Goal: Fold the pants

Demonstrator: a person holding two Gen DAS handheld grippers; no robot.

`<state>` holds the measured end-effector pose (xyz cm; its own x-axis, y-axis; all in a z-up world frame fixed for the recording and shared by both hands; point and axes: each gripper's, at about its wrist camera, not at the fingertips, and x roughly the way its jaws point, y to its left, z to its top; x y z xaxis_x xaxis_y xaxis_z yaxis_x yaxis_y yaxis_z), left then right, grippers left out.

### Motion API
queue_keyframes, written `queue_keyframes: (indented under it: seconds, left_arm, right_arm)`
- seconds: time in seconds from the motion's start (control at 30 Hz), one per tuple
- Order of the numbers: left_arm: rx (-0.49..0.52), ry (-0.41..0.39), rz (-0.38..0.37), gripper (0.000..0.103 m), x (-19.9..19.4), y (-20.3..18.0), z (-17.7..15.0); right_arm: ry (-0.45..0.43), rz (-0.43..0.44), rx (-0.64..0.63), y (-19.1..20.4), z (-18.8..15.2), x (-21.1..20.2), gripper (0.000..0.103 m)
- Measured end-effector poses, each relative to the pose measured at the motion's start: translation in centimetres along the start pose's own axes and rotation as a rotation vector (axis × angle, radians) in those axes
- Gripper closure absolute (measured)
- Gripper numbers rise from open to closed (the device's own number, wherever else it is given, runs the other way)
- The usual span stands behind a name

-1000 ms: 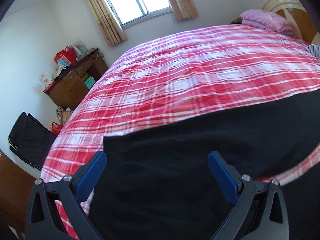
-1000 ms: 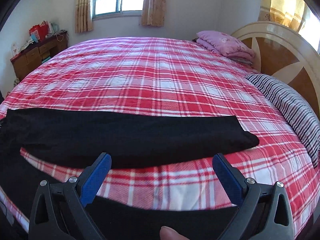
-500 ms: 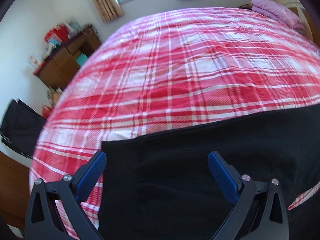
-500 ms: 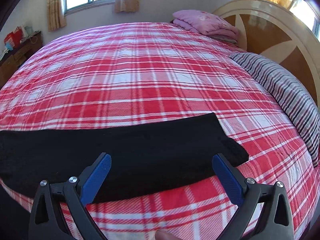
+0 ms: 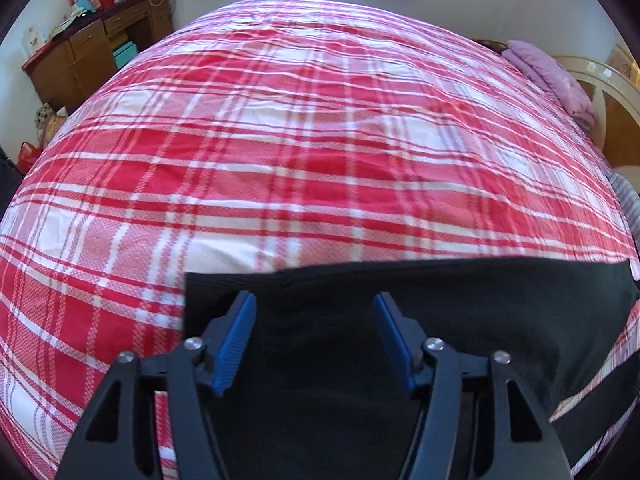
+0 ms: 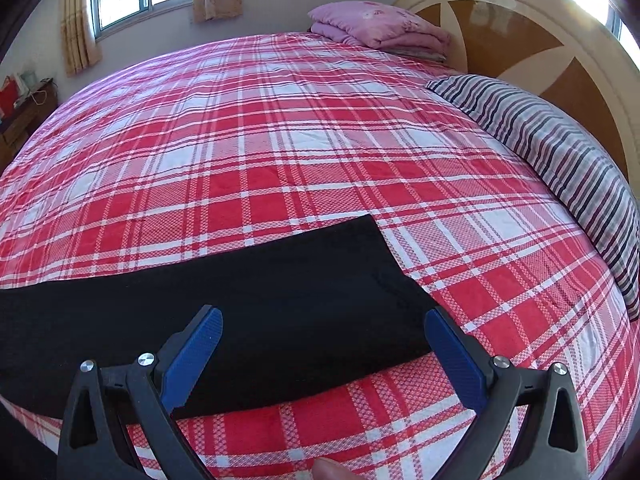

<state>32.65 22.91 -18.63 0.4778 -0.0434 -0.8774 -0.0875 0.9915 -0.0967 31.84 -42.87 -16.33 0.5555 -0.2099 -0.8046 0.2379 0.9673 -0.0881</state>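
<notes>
Right wrist: plaid bed [image 6: 280, 140], striped pillow [image 6: 560, 152].

Left tool [image 5: 314, 306] jaws narrowed over pants [image 5: 420, 312] waistband; right tool [image 6: 322, 326] moved toward leg hem.

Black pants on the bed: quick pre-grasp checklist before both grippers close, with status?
1. left gripper open: ok.
2. right gripper open: ok.
3. black pants lie flat on the plaid bedspread: ok.
4. Left is lined up over the squared pants end: ok.
5. Right straddles the narrow pants end: ok.
6. Fingers touching fabric: cannot tell.
</notes>
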Motion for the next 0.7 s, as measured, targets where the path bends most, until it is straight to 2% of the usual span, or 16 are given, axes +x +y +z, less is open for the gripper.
queue_keyframes:
  seconds: [0.1,0.27,0.4,0.57,0.6,0.63,0.7]
  left_arm:
    - [-0.016,-0.035,0.018,0.040,-0.8,1.0,0.7]
    - [0.013,-0.062,0.109,0.037,-1.1,1.7,1.2]
    - [0.032,-0.005,0.121,0.037,1.0,2.4,0.6]
    - [-0.012,-0.015,0.076,0.037,1.4,3.4,0.7]
    - [-0.008,-0.017,0.075,0.039,1.3,3.4,0.7]
    - [-0.003,-0.019,0.070,0.049,1.3,3.2,0.7]
    - [0.004,-0.019,0.054,0.055,1.1,3.2,0.7]
  right_arm:
    - [-0.010,0.004,0.010,-0.4,0.2,0.0,0.001]
    - [-0.022,-0.006,0.009,-0.8,0.6,-0.1,0.001]
    - [-0.020,-0.009,0.016,-1.4,0.8,0.4,0.001]
    - [-0.028,-0.021,0.022,-2.2,1.2,0.6,0.001]
    - [-0.029,-0.023,0.021,-2.3,1.2,0.5,0.001]
    - [-0.031,-0.023,0.022,-2.5,1.4,0.5,0.001]
    - [-0.029,-0.025,0.038,-3.3,1.7,0.6,0.005]
